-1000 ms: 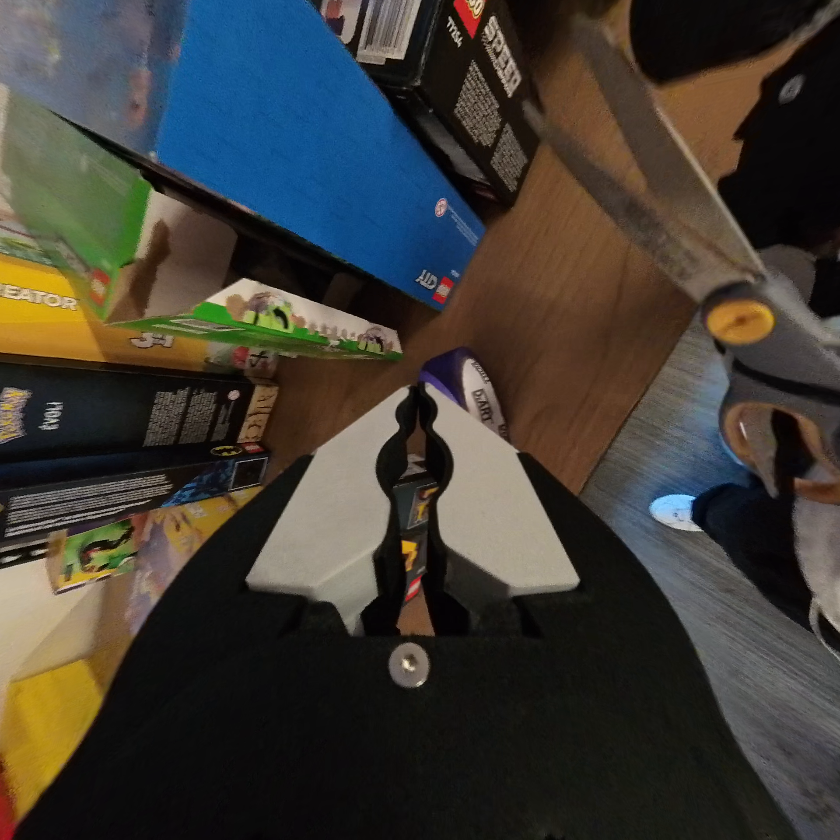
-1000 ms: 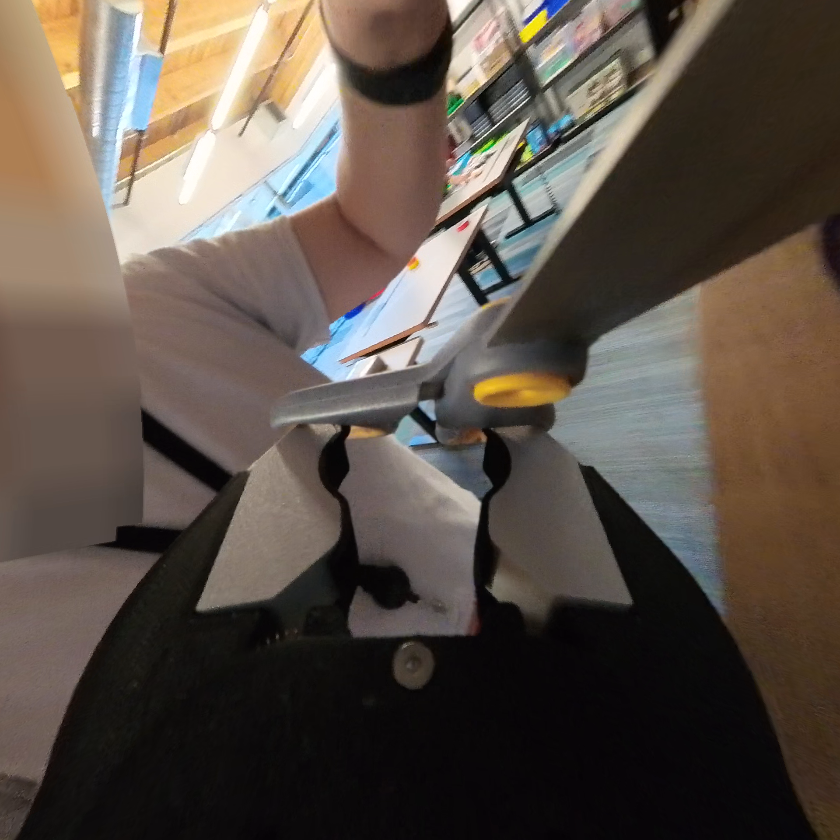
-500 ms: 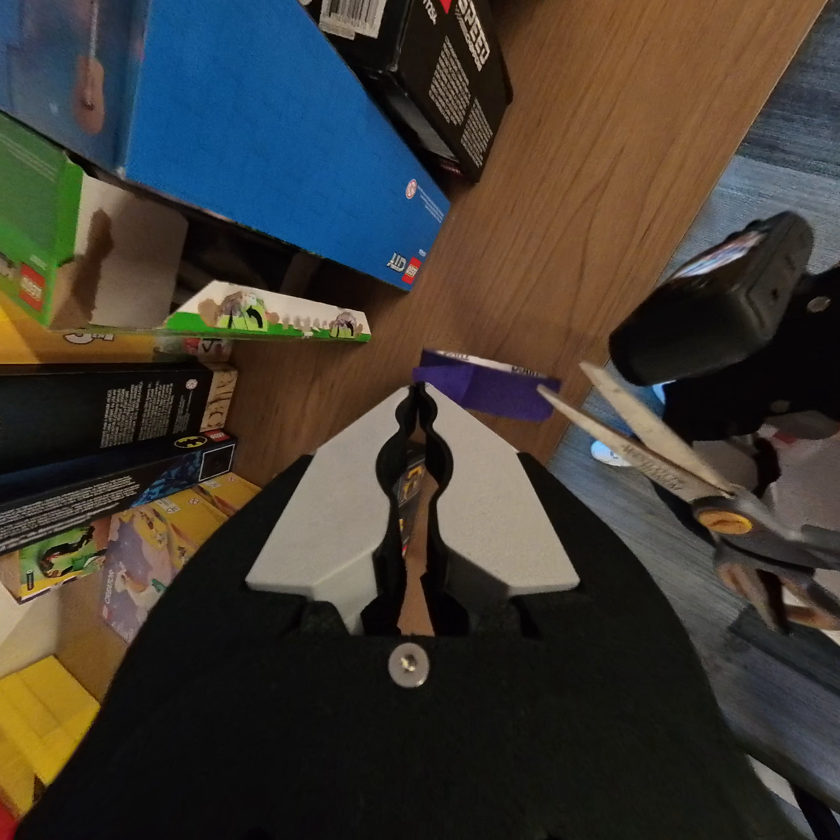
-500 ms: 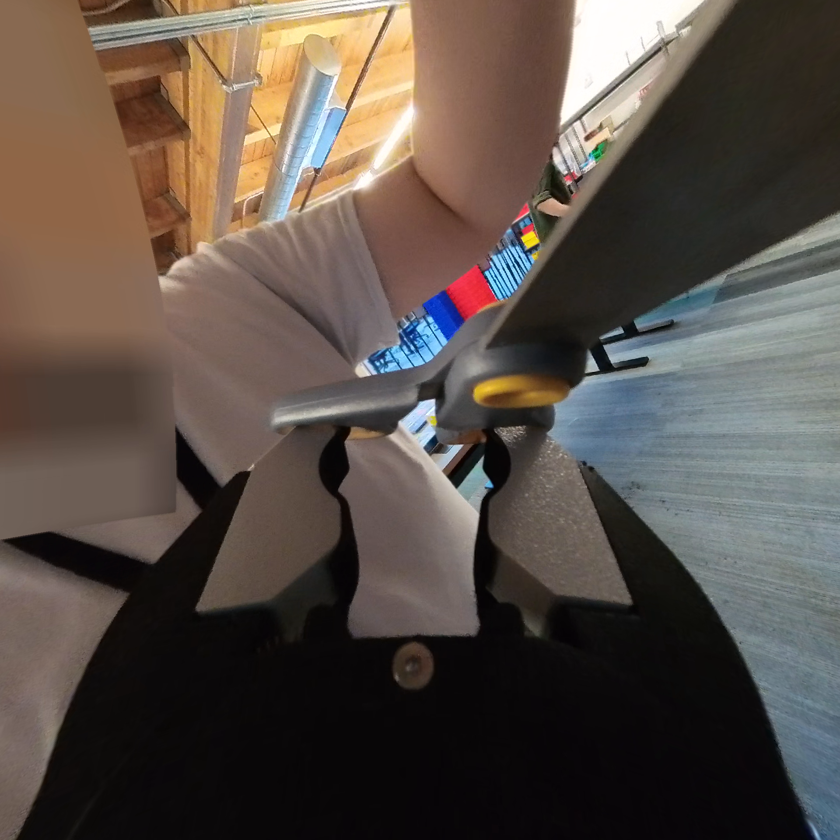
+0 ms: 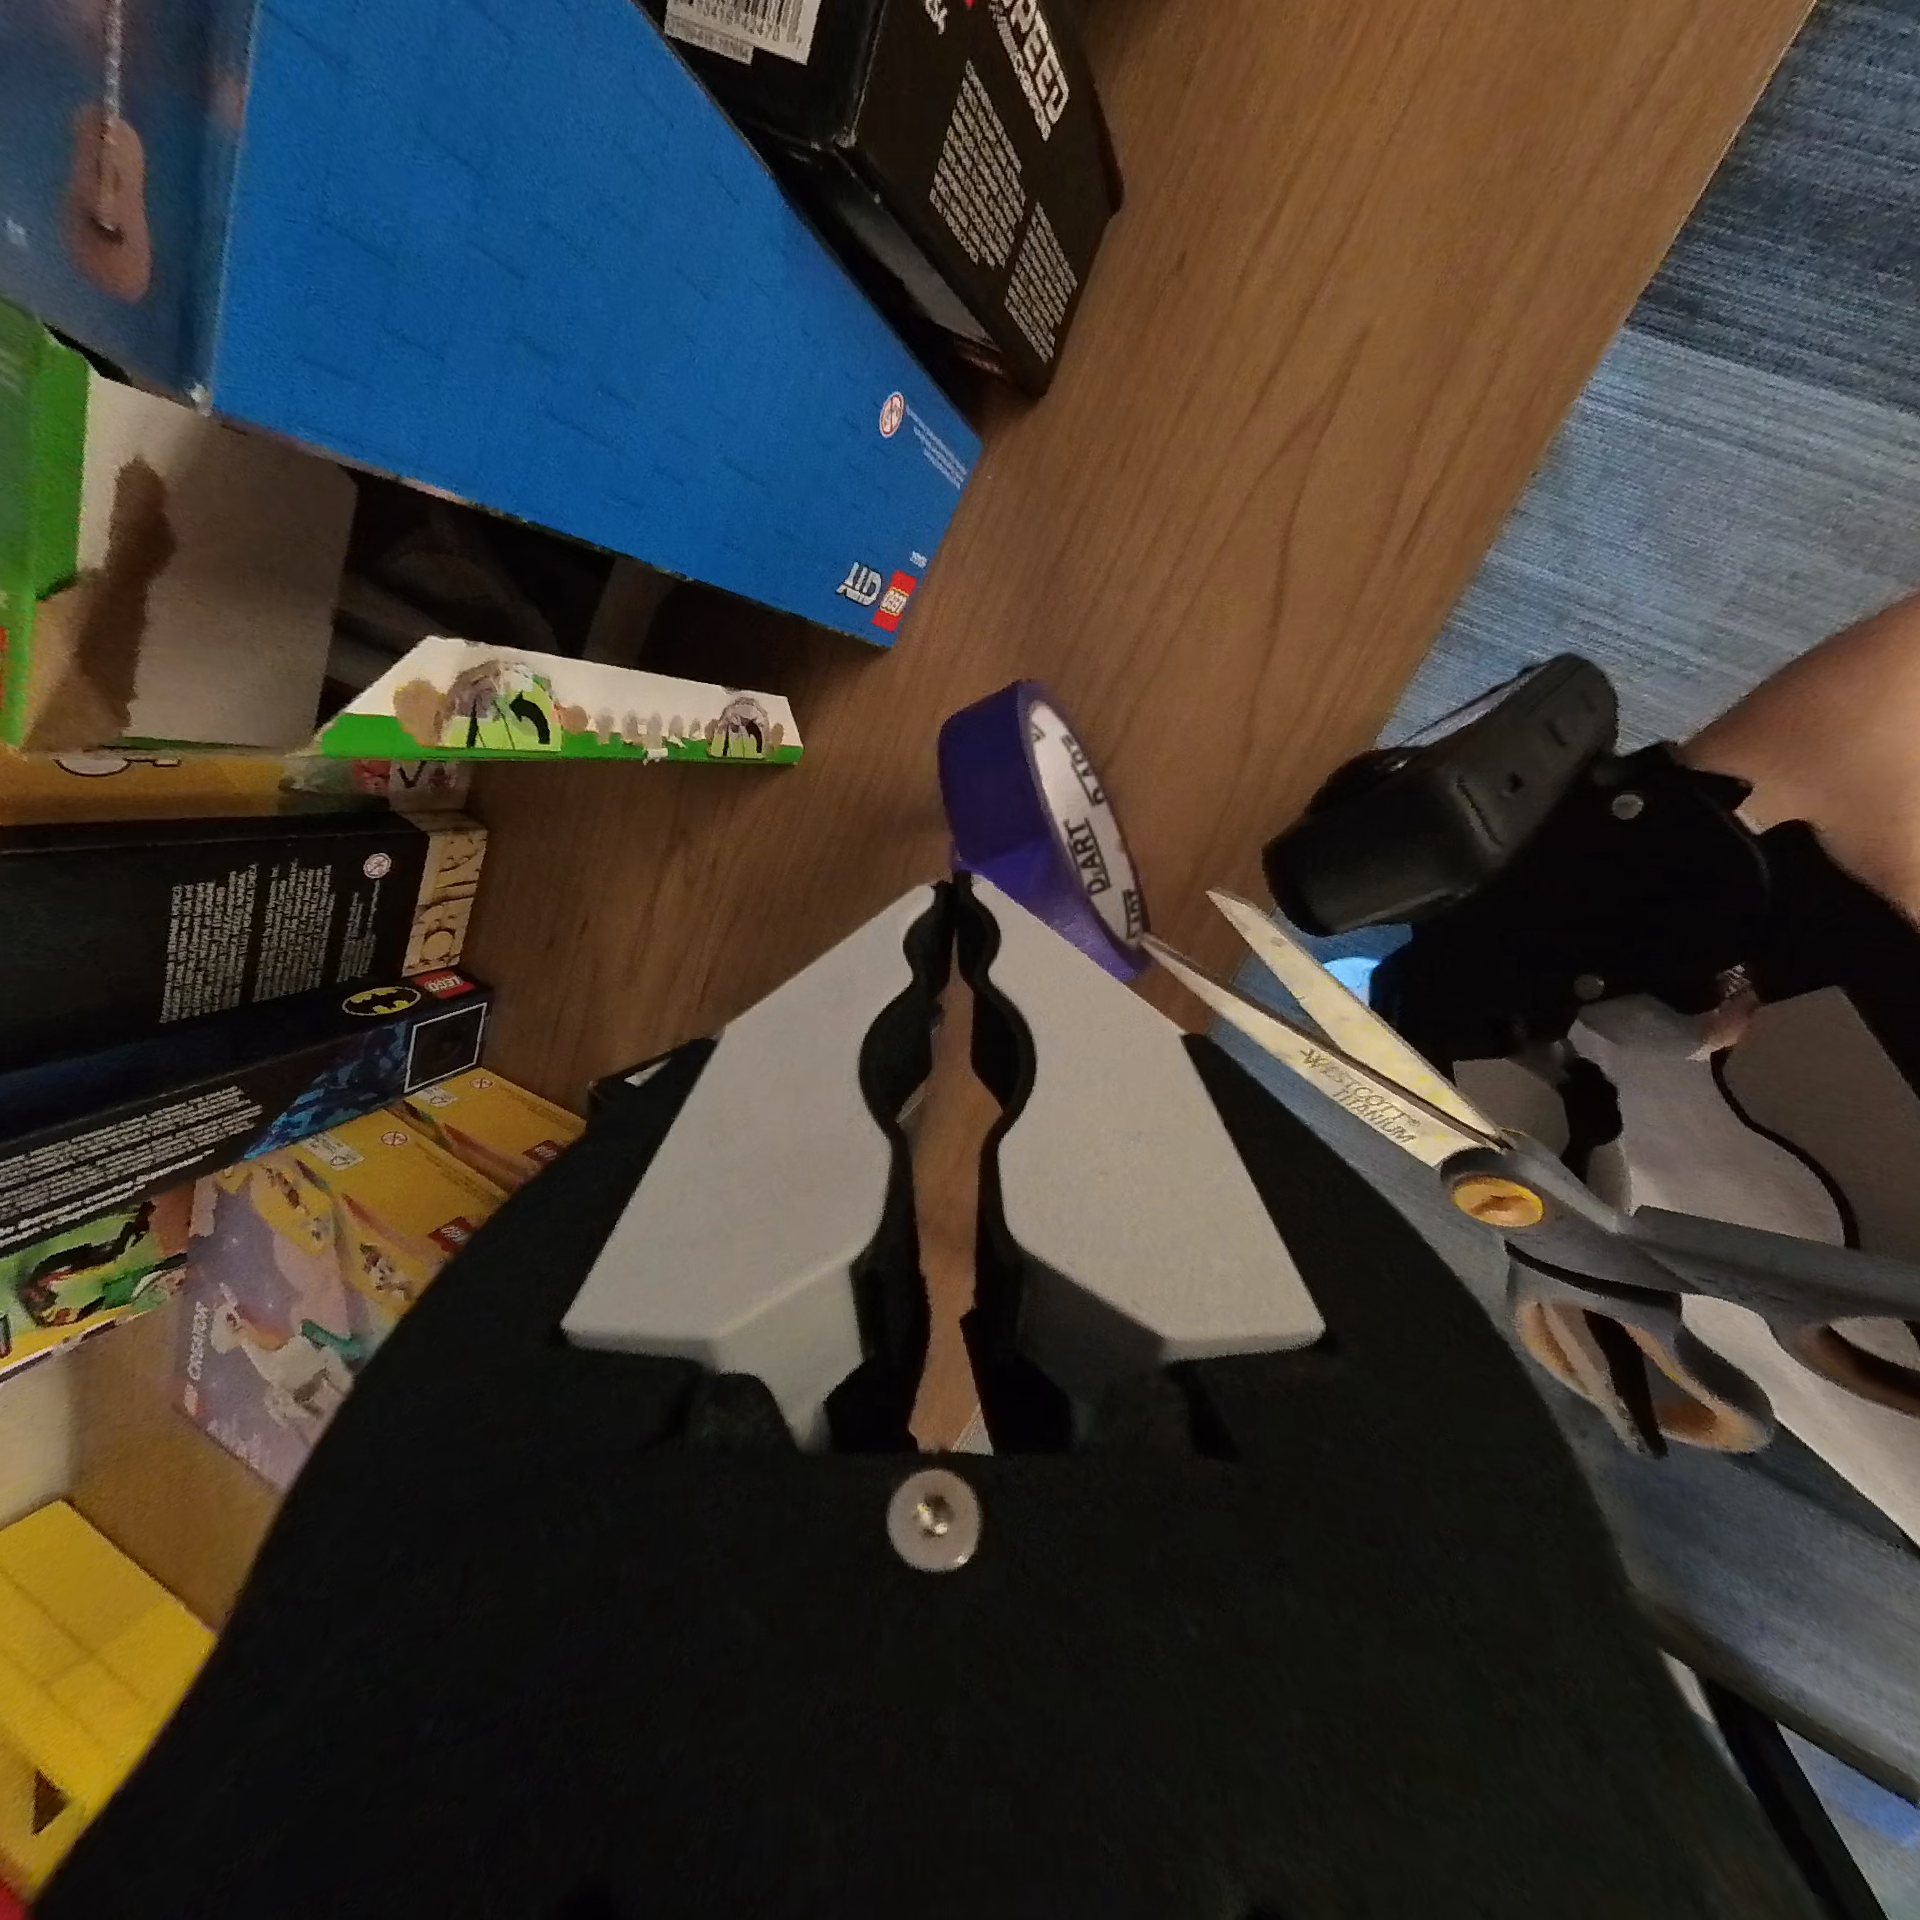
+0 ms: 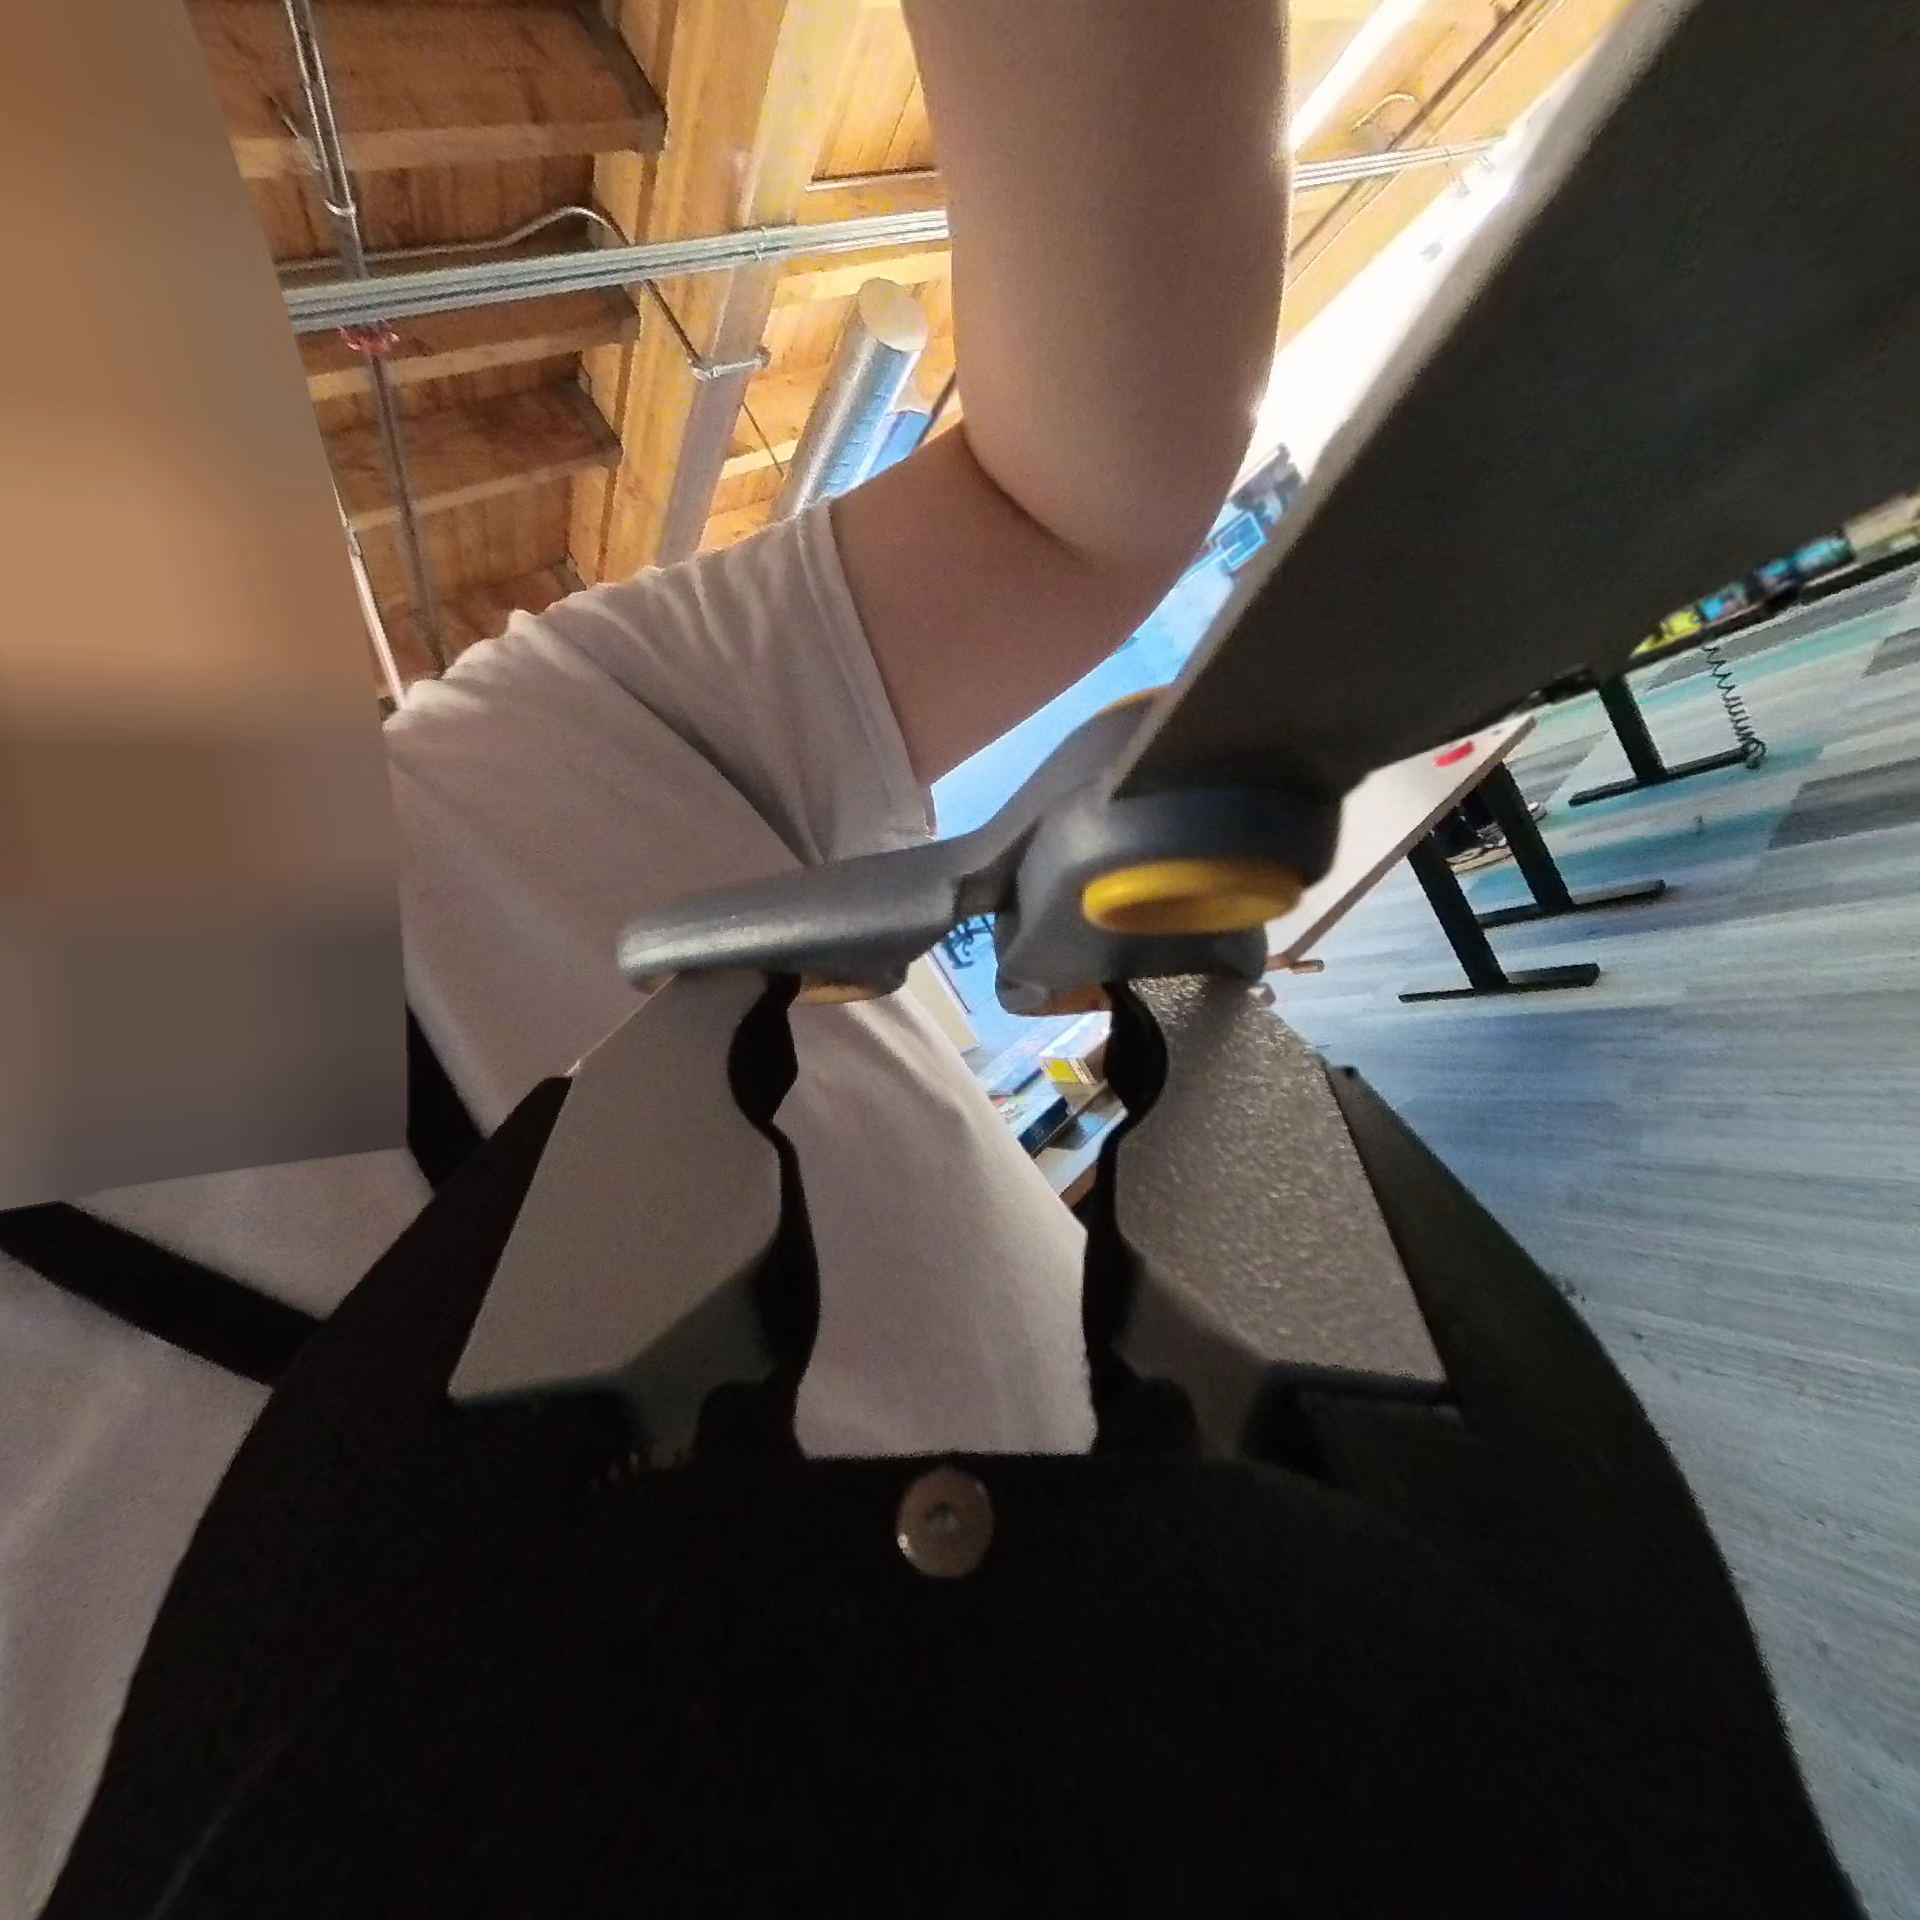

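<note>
My left gripper (image 5: 956, 896) is shut, and its tips pinch the loose end of a purple tape roll (image 5: 1013, 821). The roll hangs at the tips above the wooden table (image 5: 1299, 416), white core facing right. My right gripper (image 6: 951, 997) grips the grey handles of a pair of scissors (image 6: 1195, 894) with a yellow pivot. In the left wrist view the scissors (image 5: 1351, 1070) come in from the right, blades slightly apart. One blade tip touches the roll's lower edge. The right gripper's black body (image 5: 1475, 810) sits behind the blades.
Toy boxes crowd the table's left: a big blue box (image 5: 540, 312), a black box (image 5: 966, 135), a stack of dark and yellow boxes (image 5: 208, 987). The table edge runs diagonally, with blue-grey carpet (image 5: 1714, 416) beyond. A person's bent arm (image 6: 1112, 416) hangs above the right gripper. The left gripper's tips are roughly 25 cm from the right gripper's.
The scissors came down from the upper right to the tape roll, so their blade tips now meet it. The roll has swung round at the left gripper's tips.
</note>
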Available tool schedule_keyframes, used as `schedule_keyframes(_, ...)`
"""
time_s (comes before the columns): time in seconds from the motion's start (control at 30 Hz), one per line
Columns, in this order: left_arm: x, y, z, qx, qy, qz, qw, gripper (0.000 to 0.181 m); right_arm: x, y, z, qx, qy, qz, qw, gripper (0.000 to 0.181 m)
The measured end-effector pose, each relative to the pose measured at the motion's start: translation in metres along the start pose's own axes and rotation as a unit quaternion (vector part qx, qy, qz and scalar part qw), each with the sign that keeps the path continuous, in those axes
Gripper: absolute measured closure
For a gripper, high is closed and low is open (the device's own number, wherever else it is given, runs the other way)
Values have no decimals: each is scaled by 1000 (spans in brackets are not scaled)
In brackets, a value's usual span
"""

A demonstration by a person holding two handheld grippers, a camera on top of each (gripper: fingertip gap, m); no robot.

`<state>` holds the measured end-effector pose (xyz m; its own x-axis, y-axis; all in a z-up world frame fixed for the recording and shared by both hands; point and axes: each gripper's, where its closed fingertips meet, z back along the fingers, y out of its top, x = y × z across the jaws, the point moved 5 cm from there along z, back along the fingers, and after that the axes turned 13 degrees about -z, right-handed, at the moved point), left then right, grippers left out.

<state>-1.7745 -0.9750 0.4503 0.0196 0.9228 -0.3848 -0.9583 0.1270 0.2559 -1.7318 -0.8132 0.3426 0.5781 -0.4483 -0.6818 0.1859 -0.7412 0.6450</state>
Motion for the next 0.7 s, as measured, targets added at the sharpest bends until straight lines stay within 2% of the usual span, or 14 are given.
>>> schedule_keyframes(0.33,3,-2,0,9,-29,26,999,181,11,2,-2,6,7,11,1000,124)
schedule_keyframes(0.7,11,-4,4,8,-31,26,999,181,24,23,-5,47,3,23,999,125)
